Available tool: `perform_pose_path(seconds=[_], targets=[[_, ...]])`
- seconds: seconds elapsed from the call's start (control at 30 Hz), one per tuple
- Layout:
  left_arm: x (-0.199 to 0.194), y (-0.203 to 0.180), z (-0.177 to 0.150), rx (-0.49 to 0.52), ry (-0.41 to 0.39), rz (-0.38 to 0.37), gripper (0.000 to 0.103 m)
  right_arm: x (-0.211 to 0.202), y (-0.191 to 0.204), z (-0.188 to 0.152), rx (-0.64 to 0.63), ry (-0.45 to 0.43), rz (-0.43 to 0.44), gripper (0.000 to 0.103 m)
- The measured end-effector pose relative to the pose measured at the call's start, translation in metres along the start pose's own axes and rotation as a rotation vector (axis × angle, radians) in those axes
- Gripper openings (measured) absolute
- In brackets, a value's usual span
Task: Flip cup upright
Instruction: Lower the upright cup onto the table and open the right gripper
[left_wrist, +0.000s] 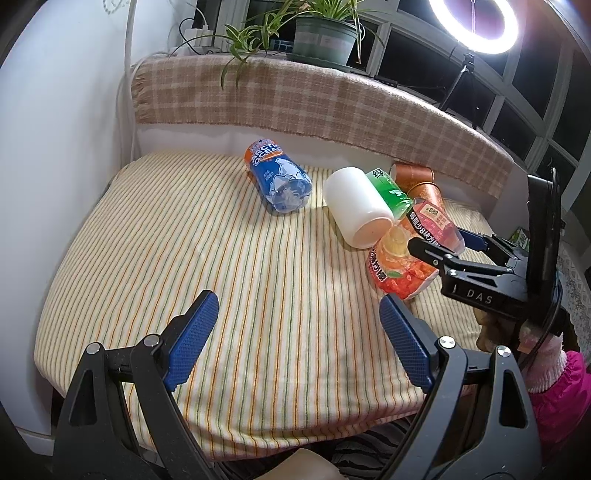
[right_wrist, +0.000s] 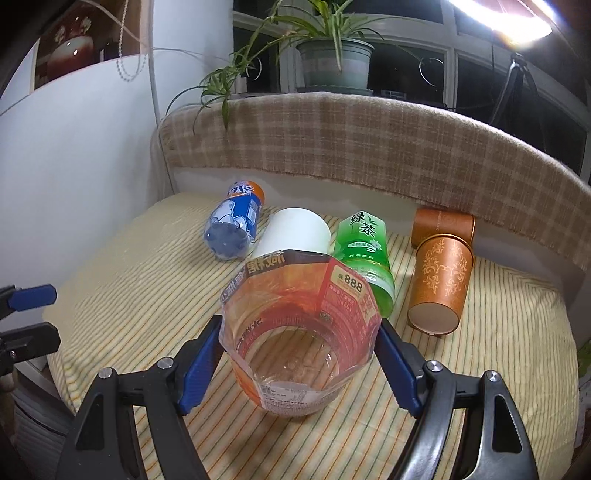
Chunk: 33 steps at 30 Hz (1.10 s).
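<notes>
Right tongs (right_wrist: 301, 354) closed onto the orange cut-bottle cup (right_wrist: 299, 332), blue pads pressing both sides near the open rim; the thin plastic looks a bit flattened between them. Left tongs (left_wrist: 299, 336) wide open, holding nothing, hovering over bare striped cloth (left_wrist: 240, 277) at the near-left.

Cup location: near-right part of the striped cloth, just in front of the white cup (left_wrist: 356, 206) and the green tea bottle cup (right_wrist: 365, 254). In the left wrist view it looks tilted, base down toward the cloth and mouth up toward the right tongs; whether the base is touching the cloth I cannot tell. Probably mid-flip, not yet set upright.

Risks: soft walls could buckle or squirm out of the pads if squeezed harder, since the grip sits high by the rim. Releasing while tilted would likely tip it again on the soft, uneven cloth. Swinging the cup could also knock the white cup or green one, both very close behind.

Pose: right tongs come in from the right side, pointing left and slightly down, a hand in a pink sleeve (left_wrist: 554, 387) behind them. Left tongs point forward over the cloth, well apart from the cup.

Others lying on their sides: blue bottle cup (left_wrist: 277, 181) far-left, two copper tins (right_wrist: 439, 269) far-right.
</notes>
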<state>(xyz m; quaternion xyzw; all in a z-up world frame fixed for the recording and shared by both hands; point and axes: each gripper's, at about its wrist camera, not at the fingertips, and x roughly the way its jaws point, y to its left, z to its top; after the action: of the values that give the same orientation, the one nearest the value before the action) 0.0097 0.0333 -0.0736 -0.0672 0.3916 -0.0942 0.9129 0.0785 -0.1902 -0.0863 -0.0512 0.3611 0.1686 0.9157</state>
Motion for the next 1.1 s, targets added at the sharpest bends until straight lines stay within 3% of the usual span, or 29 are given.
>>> perform_pose_path(seconds=[0.4, 1.1], targets=[[-0.003, -0.002, 0.0, 0.006, -0.007, 0.005, 0.091, 0.002, 0.02, -0.002, -0.087, -0.004, -0.025, 0.083], [-0.007, -0.001, 0.003, 0.012, -0.015, 0.009, 0.091, -0.001, 0.023, -0.001, -0.069, -0.02, -0.006, 0.092]])
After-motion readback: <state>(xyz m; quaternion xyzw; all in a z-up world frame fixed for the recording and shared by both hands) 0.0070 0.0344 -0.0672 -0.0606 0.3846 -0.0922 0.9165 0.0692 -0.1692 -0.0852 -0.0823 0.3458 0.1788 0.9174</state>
